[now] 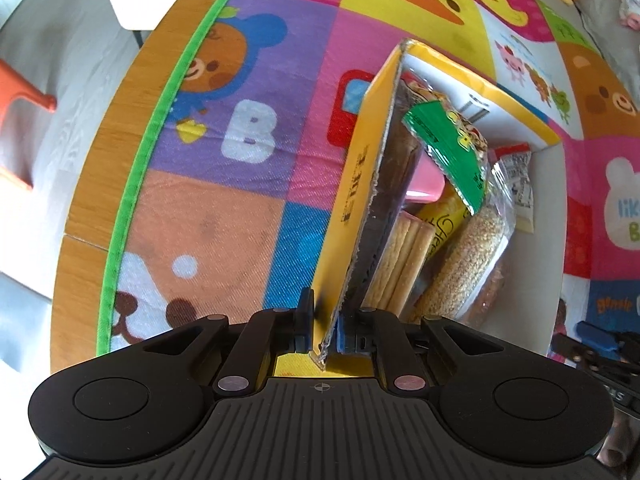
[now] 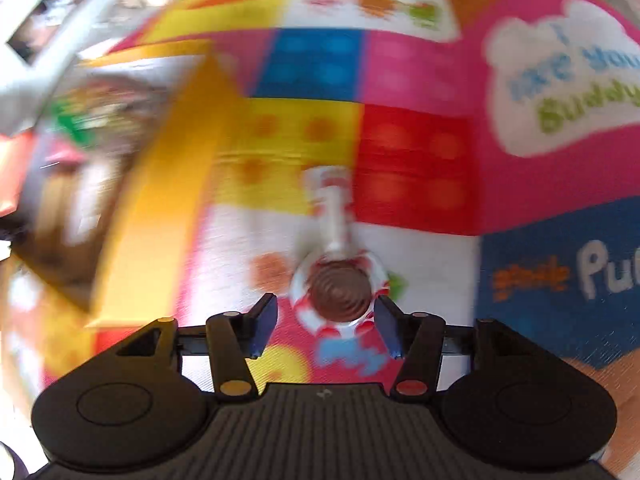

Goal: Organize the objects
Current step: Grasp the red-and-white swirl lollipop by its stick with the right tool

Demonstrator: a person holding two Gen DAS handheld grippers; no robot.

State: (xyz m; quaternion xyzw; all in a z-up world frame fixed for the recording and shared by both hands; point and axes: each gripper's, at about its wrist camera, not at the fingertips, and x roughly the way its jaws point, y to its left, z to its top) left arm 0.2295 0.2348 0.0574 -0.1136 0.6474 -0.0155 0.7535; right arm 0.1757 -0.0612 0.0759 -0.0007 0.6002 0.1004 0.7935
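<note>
Now I'm spreading my right gripper (image 2: pixel 326 326) wide around the light, slippery red-and-white wrapped chocolate lollipop (image 2: pixel 340 294), aiming at its round head, while my left gripper (image 1: pixel 326 326) is pinching the yellow cardboard box's (image 1: pixel 360 200) stiff wall.

One yellow box (image 1: pixel 362 184), four snack packs (image 1: pixel 452 152), one lollipop (image 2: pixel 340 284).

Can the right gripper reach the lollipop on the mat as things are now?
Probably yes. The right gripper is open, the lollipop lies just ahead between its fingers, and nothing stands between them. The view is blurred, though.
</note>
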